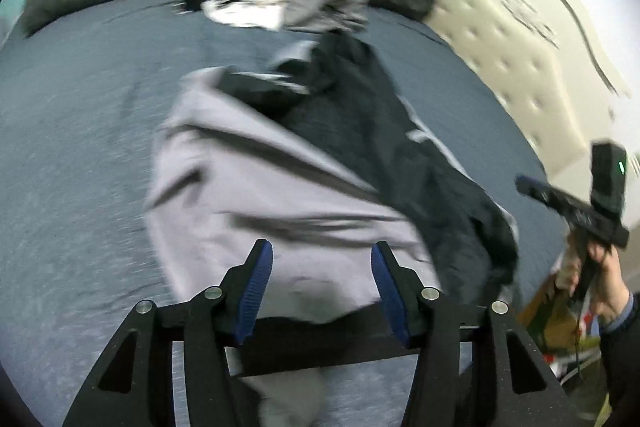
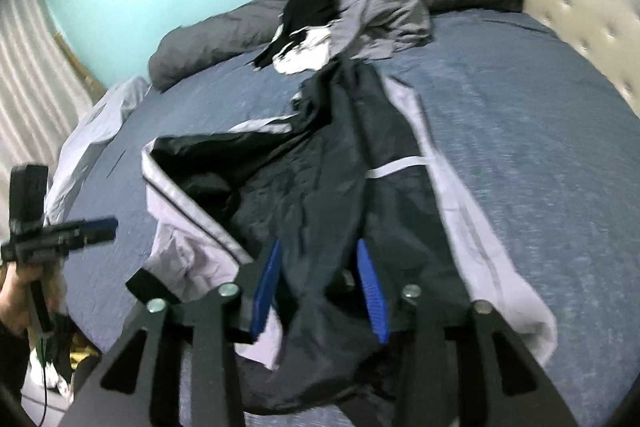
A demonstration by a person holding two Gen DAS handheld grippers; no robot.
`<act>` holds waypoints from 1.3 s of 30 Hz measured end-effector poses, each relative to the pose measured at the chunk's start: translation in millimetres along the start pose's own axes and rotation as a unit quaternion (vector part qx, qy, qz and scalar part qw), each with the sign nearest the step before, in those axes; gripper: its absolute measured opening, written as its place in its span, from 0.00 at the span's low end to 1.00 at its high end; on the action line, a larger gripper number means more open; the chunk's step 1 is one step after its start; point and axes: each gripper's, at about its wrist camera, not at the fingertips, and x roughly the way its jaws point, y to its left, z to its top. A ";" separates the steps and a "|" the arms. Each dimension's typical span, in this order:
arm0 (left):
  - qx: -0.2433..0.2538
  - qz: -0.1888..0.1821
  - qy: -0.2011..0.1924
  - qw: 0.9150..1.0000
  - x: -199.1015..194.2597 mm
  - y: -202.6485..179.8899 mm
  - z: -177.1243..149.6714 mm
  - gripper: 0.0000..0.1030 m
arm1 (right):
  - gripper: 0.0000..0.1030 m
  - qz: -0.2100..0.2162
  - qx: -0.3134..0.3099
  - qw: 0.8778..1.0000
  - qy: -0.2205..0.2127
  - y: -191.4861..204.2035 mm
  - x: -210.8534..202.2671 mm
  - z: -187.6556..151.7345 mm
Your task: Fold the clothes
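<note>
Fingers of the left gripper (image 1: 322,287) stood spread apart over the pale grey part of the jacket (image 1: 280,179), pinching nothing, in the left wrist view, and the jacket lay near the middle of the blue bed (image 1: 80,147). In the right wrist view, the right gripper (image 2: 320,287) had its fingers apart too, with a dark fold of the jacket (image 2: 320,187) between them, and more clothes (image 2: 340,15) sat piled by the bed's far edge.

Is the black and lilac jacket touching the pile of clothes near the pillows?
Touching. In the right wrist view, the far end of the jacket runs up against the pile of clothes with no blue bedsheet visible between them.
</note>
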 end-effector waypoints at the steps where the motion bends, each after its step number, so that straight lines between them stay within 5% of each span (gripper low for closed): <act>1: -0.010 0.008 -0.003 1.000 -3.6 13.9 0.7 0.54 | 0.44 0.007 -0.007 1.000 0.004 8.3 6.0 0.9; 8: -0.052 0.058 -0.006 0.997 0.8 82.4 8.9 0.57 | 0.53 0.049 -0.081 0.995 0.034 82.2 54.4 15.6; 13: -0.075 0.055 0.005 0.996 23.8 110.3 13.5 0.62 | 0.54 0.044 -0.158 0.985 0.054 130.8 95.8 22.2; 22: -0.095 0.046 0.035 0.994 94.4 144.0 15.0 0.62 | 0.54 0.081 -0.150 0.981 0.095 135.7 157.7 32.0; 26: -0.098 0.041 0.048 0.993 117.4 150.3 10.3 0.62 | 0.28 0.103 -0.164 0.975 0.111 137.1 170.8 24.1; 28: -0.099 0.037 0.050 0.993 124.7 152.2 7.6 0.52 | 0.10 0.101 -0.175 0.974 0.107 135.9 172.1 20.7; 30: -0.090 0.031 0.048 0.994 124.8 150.2 6.3 0.22 | 0.07 0.099 -0.165 0.977 0.091 127.9 169.1 23.9; 32: -0.077 0.028 0.041 0.996 118.3 145.2 7.2 0.09 | 0.03 0.096 -0.145 0.982 0.072 117.0 163.5 29.0; 39: -0.055 0.049 -0.027 0.997 48.9 136.6 25.4 0.03 | 0.02 0.039 -0.068 0.997 0.010 57.6 116.3 62.0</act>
